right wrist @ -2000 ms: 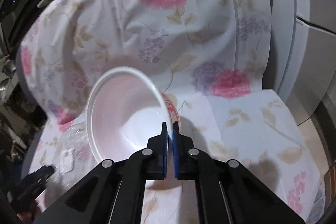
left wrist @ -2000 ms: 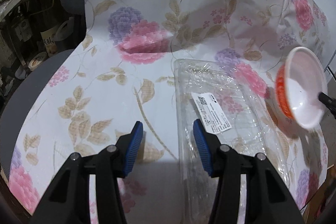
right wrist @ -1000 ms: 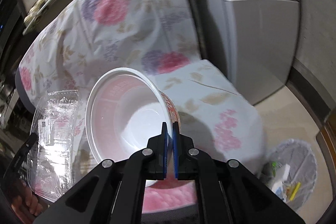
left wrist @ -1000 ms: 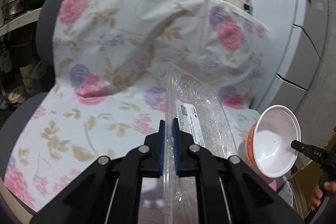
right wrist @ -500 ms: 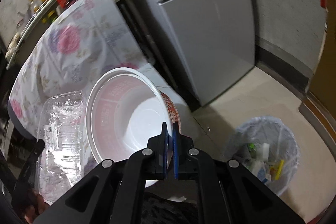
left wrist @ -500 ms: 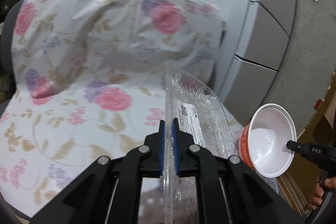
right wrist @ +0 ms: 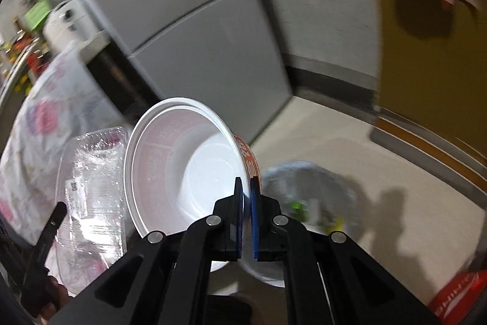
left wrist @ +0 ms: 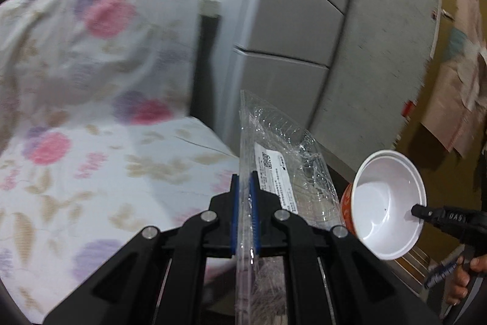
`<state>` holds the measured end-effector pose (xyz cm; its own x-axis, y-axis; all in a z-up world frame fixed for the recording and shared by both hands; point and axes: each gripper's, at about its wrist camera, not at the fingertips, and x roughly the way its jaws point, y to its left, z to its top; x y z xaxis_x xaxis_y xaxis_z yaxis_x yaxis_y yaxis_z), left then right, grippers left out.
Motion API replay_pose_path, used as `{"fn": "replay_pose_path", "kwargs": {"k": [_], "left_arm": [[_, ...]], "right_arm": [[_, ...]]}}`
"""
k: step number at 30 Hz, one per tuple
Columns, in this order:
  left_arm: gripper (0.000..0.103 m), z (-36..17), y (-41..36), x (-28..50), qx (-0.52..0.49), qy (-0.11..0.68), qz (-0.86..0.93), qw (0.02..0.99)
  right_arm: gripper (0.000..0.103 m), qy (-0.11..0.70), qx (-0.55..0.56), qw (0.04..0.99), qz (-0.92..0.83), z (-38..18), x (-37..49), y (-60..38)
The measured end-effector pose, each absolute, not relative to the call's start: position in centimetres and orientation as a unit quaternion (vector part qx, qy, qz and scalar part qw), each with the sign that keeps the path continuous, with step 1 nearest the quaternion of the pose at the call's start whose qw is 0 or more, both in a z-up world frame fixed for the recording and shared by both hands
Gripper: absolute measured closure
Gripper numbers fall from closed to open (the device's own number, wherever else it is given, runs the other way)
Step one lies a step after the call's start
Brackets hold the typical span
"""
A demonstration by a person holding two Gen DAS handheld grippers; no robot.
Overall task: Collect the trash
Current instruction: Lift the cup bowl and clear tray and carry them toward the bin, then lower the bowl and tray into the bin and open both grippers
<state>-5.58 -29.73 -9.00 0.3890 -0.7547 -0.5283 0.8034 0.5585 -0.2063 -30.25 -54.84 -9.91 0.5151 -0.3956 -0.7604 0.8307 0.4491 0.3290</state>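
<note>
A clear plastic food tray (left wrist: 289, 160) with a white label stands on edge in the air, my left gripper (left wrist: 244, 181) shut on its rim. The same clear tray (right wrist: 91, 188) shows at the left of the right wrist view. My right gripper (right wrist: 246, 185) is shut on the rim of an empty white noodle bowl (right wrist: 188, 169) with a red-orange outside. That bowl (left wrist: 388, 206) hangs at the right of the left wrist view, the right gripper (left wrist: 415, 210) pinching its edge. On the floor behind the bowl stands a bin with a clear liner (right wrist: 304, 185), with trash inside.
A chair under a flowered cloth (left wrist: 91, 127) fills the left. A grey refrigerator (right wrist: 188, 29) stands behind it. Beige floor (right wrist: 380, 172) spreads around the bin, a yellow-brown door (right wrist: 426, 51) to the right. A red package (right wrist: 456, 294) lies at the lower right.
Both grippers have swung right, away from the flowered chair, carrying the tray and the bowl. The lined bin now sits closer, just behind the bowl. Both grips are unchanged.
</note>
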Motion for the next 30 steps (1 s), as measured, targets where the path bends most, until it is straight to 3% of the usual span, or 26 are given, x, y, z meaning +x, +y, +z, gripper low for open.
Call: {"fn": "replay_pose_path", "kwargs": {"k": [14, 16, 17, 19, 20, 27, 30], "left_arm": [[0.097, -15.1, -40.4, -9.3, 0.132, 0.332, -0.511, 0.782], [0.097, -15.6, -41.6, -9.4, 0.143, 0.338, -0.515, 0.774], [0.095, -15.8, -42.0, -9.2, 0.145, 0.343, -0.518, 0.77], [0.065, -16.3, -42.6, -9.1, 0.144, 0.352, -0.525, 0.762], [0.059, -16.3, -42.6, -9.1, 0.142, 0.349, -0.526, 0.762], [0.055, -15.8, -41.2, -8.2, 0.13, 0.345, -0.528, 0.765], [0.039, -15.2, -39.9, -7.8, 0.123, 0.336, -0.519, 0.776]], "right_arm": [[0.098, 0.363, 0.423, 0.712, -0.426, -19.4, -33.9, -59.8], [0.093, 0.368, 0.44, 0.709, -0.409, -20.5, -33.4, -60.5], [0.089, 0.369, 0.445, 0.71, -0.403, -20.9, -33.2, -60.6], [0.082, 0.373, 0.448, 0.706, -0.403, -21.4, -33.0, -60.9], [0.081, 0.373, 0.448, 0.707, -0.4, -21.4, -32.9, -60.8], [0.077, 0.362, 0.419, 0.723, -0.412, -18.9, -33.5, -59.8], [0.068, 0.355, 0.388, 0.738, -0.423, -17.1, -33.8, -58.8]]}}
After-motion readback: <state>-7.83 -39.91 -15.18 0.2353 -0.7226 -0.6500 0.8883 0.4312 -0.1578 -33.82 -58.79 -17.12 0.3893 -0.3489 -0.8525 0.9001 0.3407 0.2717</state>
